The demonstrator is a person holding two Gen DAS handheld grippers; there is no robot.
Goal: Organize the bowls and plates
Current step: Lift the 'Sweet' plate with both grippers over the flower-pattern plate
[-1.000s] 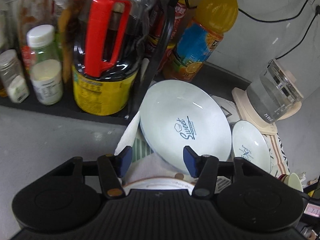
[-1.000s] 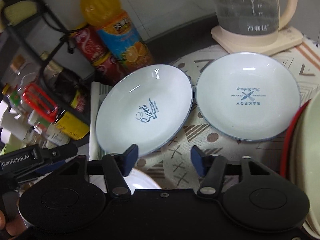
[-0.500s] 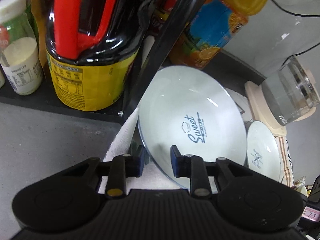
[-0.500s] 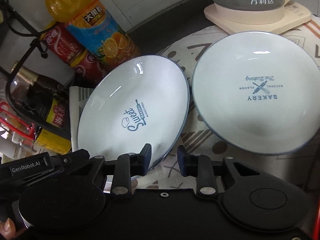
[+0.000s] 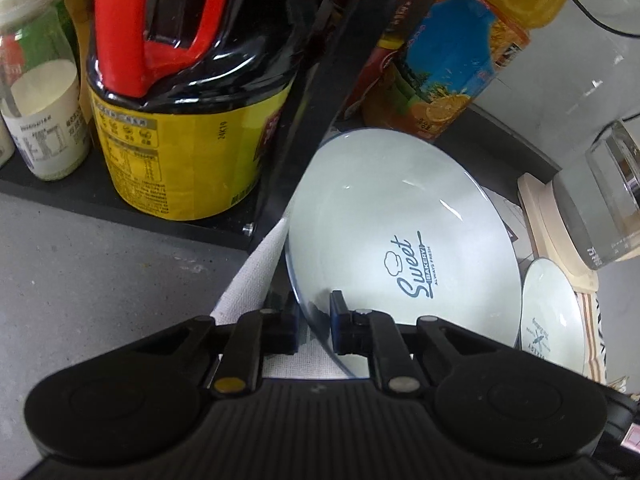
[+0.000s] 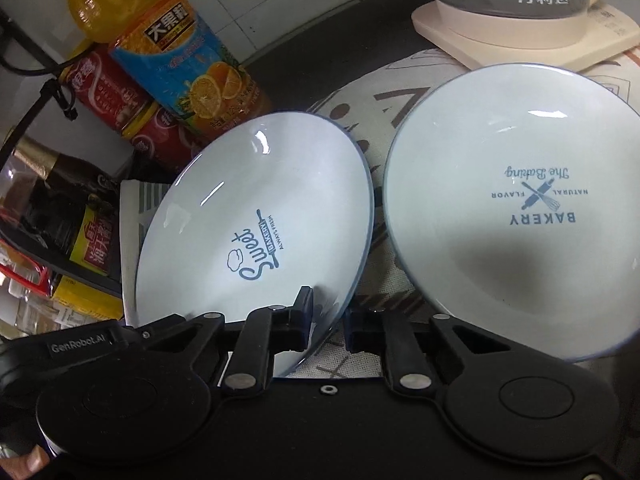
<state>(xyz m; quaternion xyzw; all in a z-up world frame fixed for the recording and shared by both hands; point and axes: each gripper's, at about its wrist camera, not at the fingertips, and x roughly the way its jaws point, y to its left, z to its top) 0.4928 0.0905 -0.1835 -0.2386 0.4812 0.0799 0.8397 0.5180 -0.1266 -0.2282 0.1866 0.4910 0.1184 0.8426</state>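
A pale blue "Sweet" plate (image 5: pixel 392 224) is tilted up off the patterned cloth. My left gripper (image 5: pixel 314 320) is shut on its near left rim. My right gripper (image 6: pixel 328 316) is shut on the same plate (image 6: pixel 256 208) at its near right rim. A second pale blue "Bakery" plate (image 6: pixel 516 208) lies flat on the cloth to the right, apart from both grippers; it also shows in the left wrist view (image 5: pixel 554 312).
A black rack (image 5: pixel 316 92) with a large dark sauce jug (image 5: pixel 188 92) and jars stands left of the plates. An orange juice bottle (image 6: pixel 176 44) and red cans (image 6: pixel 104 88) stand behind. A glass kettle (image 6: pixel 520 4) on a cream base sits at the back right.
Both grippers moved forward and closed on the "Sweet" plate's near rim. The plate's near edge has tilted up from the cloth.
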